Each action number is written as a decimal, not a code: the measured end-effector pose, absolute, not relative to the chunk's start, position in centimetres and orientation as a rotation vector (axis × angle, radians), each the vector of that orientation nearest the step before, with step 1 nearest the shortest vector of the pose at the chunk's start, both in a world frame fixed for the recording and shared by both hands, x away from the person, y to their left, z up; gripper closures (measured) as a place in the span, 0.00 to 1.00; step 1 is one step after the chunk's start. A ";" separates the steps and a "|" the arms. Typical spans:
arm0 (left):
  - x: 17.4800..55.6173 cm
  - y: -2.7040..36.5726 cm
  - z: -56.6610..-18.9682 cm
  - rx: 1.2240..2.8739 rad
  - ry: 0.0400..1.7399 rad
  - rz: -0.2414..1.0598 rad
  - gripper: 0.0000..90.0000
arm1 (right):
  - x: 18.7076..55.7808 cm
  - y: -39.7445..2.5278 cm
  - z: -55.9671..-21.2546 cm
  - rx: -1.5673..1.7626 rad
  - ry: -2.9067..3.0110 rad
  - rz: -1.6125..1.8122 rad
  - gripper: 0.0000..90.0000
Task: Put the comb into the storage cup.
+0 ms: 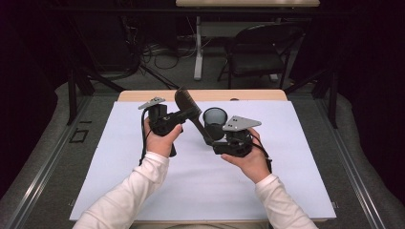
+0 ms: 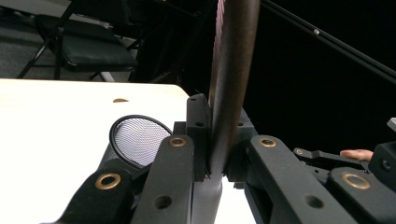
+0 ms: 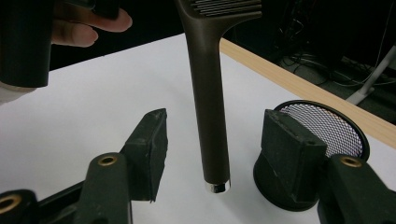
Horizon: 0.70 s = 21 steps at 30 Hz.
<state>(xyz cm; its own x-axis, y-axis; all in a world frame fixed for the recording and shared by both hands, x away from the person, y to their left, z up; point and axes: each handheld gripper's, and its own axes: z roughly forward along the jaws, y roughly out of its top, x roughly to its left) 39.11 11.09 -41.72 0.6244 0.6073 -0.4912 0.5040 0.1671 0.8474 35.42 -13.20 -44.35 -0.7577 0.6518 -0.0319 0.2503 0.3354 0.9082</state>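
The left claw point(image 1: 190, 113) pinches a brown hairbrush point(image 1: 187, 102); the right claw point(image 3: 212, 140), spread, flanks its handle. A mesh cup point(image 1: 215, 120) stands just beside, near the surface's point(image 1: 143, 191) far edge.

white mat point(image 1: 200, 186), folding chair point(image 1: 258, 52) — floor cables point(image 1: 162, 55)

Left gripper point(image 1: 191, 112) clamped, right gripper point(image 3: 212, 140) spread.

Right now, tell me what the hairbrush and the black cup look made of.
Hairbrush: probably plastic, matte dark brown with a soft sheen; a shiny, metal-looking silver cap ends its handle. Black cup: wire mesh, likely metal, shown by the fine see-through grid; its smooth dark rim looks painted.
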 end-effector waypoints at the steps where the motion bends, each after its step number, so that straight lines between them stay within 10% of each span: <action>1: 39.1 11.1 -41.7 1.477 0.981 0.103 0.93 | 35.4 -13.2 -44.4 0.795 2.214 1.402 0.45; 21: 39.4 10.5 -41.2 1.583 0.893 0.269 0.93 | 35.9 -14.0 -44.3 0.858 2.177 1.380 0.29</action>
